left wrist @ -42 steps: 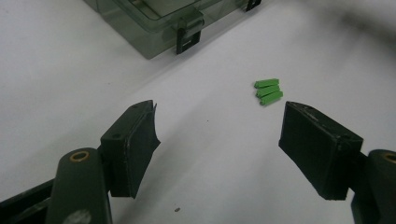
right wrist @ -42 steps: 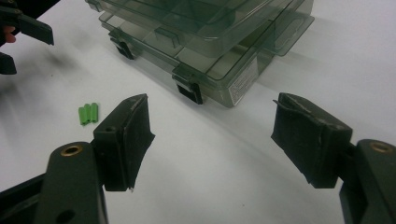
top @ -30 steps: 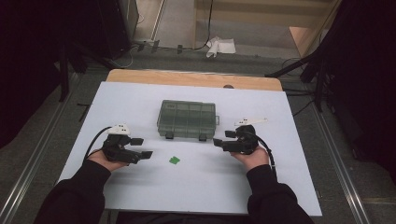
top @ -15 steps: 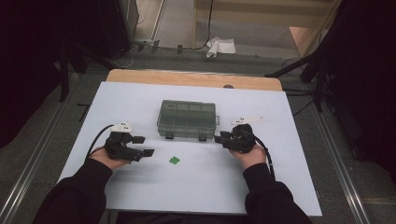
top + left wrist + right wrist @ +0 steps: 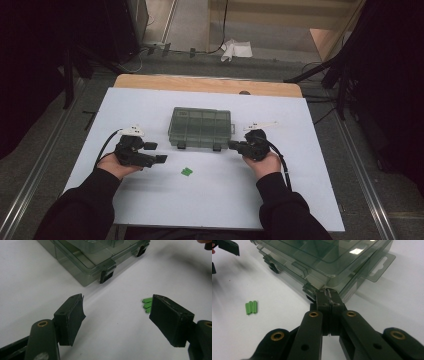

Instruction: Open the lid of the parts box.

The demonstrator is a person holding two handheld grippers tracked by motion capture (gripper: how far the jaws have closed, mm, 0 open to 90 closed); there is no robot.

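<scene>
A smoky-green clear plastic compartment box (image 5: 200, 127) lies shut in the middle of the white table, with two dark latches on its near side. A small green ribbed piece (image 5: 186, 172) lies on the table in front of it. My left gripper (image 5: 156, 152) rests left of the box, open, with bare table between its jaws (image 5: 116, 317); the green piece (image 5: 147, 304) lies just past its right jaw. My right gripper (image 5: 232, 145) has just been closing. Its jaws (image 5: 328, 293) now meet with nothing between them, tips right at the box's (image 5: 324, 257) near right corner latch.
The white tabletop (image 5: 210, 210) has a wooden strip (image 5: 207, 85) along its far edge. Beyond it on the floor lie a white cloth (image 5: 237, 49) and cables. Dark stands flank the table. A hang tab (image 5: 378, 265) sticks out from the box's right end.
The right gripper's jaws went from wide open to fully closed, tips at the box's near right corner. The left gripper and the box stayed put.
</scene>
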